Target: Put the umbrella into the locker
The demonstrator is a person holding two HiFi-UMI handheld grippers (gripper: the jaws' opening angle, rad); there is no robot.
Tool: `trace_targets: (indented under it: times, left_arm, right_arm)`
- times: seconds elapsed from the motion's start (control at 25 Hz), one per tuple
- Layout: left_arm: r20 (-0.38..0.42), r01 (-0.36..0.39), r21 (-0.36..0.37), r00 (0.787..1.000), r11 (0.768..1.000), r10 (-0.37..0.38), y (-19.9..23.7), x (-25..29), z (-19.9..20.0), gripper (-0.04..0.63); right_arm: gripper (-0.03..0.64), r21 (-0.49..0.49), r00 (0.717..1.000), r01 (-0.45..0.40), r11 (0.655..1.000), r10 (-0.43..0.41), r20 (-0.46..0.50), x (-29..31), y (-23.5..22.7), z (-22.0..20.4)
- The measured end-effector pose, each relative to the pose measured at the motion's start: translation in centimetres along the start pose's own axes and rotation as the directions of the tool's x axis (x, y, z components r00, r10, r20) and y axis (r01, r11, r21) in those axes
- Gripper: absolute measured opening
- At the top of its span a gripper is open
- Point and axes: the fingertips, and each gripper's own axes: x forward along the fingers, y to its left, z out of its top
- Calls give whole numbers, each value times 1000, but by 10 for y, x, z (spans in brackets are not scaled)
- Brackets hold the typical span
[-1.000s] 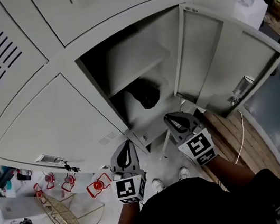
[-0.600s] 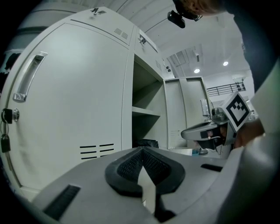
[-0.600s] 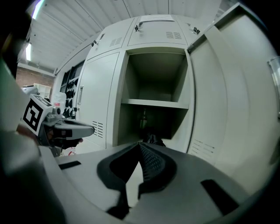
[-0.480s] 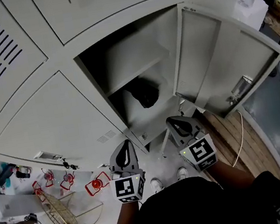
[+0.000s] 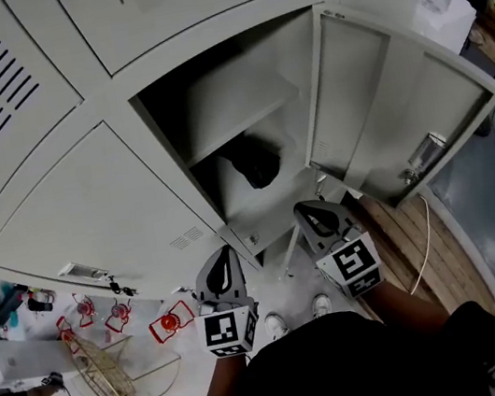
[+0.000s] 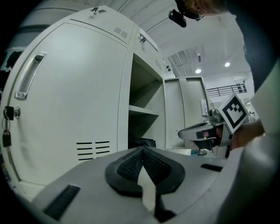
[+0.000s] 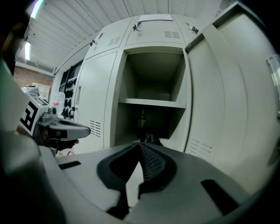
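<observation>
A dark folded umbrella (image 5: 254, 164) lies inside the open locker (image 5: 238, 132), on its floor below the shelf. In the right gripper view only the top of the umbrella (image 7: 151, 139) shows above the jaws. In the left gripper view the umbrella (image 6: 142, 142) is a dark lump in the locker's bottom. My right gripper (image 5: 310, 213) is shut and empty, just outside the locker's front edge. My left gripper (image 5: 223, 270) is lower left of the opening, shut with nothing in it.
The locker door (image 5: 402, 108) stands swung open to the right. Closed locker doors (image 5: 90, 220) fill the left. A wooden pallet (image 5: 433, 254) lies on the floor at right. Red-wheeled gear and a wire frame (image 5: 105, 360) sit at lower left.
My right gripper has drawn back a little from the locker, toward my body. The left gripper has stayed in place.
</observation>
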Motion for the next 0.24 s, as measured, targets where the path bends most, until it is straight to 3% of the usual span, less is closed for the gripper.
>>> trace_targets:
  times: [0.24]
  left_arm:
    - [-2,3,11,1000,1000,-3,-8,-1,1,-3]
  right_arm:
    - [-2,3,999,24,1000,-25,22,1,-5,0]
